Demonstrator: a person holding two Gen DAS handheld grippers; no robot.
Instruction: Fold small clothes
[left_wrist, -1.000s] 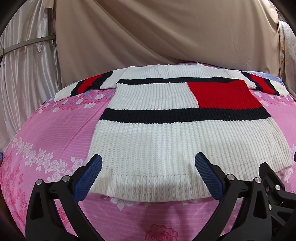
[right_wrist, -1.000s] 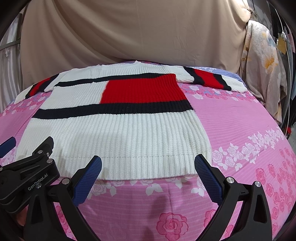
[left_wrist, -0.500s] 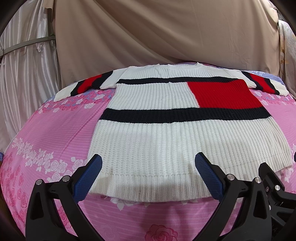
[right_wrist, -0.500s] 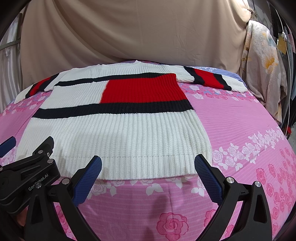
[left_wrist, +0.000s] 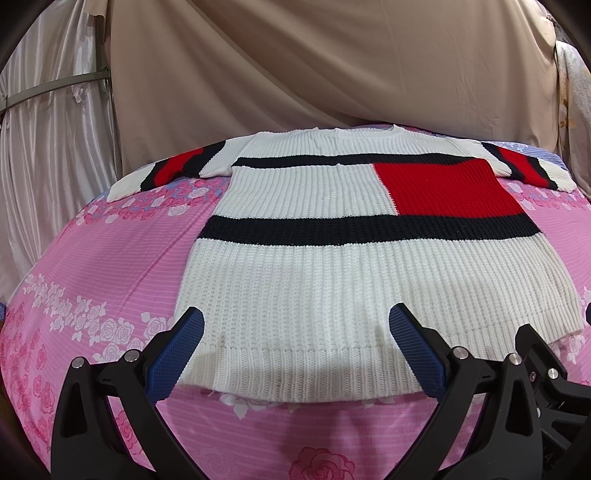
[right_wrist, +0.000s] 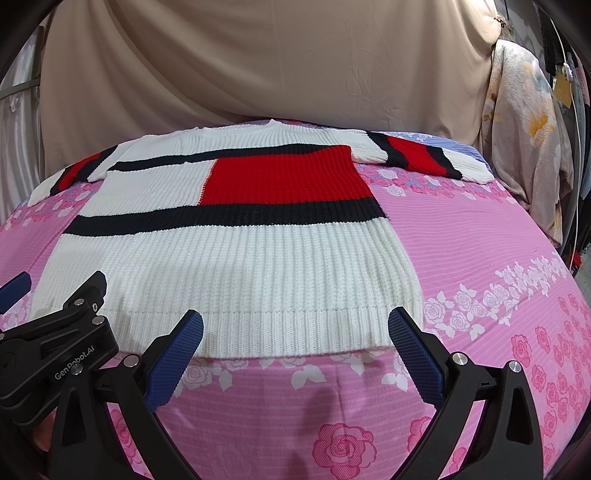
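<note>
A white knitted sweater (left_wrist: 332, 280) (red block, dark bands) was spread flat on a pink floral bedsheet (left_wrist: 110, 266). The left gripper (left_wrist: 295, 350) and right gripper (right_wrist: 295, 347) were held wide apart, empty, at its hem.

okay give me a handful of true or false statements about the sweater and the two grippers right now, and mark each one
1. The sweater lies spread flat on the pink floral sheet. True.
2. The left gripper is shut on the hem. False: it is open, fingers apart near the hem.
3. Both sleeves are folded across the chest. False: they stretch outward to either side.
4. The red block sits on the sweater's upper part, above a dark band. True.
5. The right gripper holds a sleeve. False: it is open and holds nothing.
</note>
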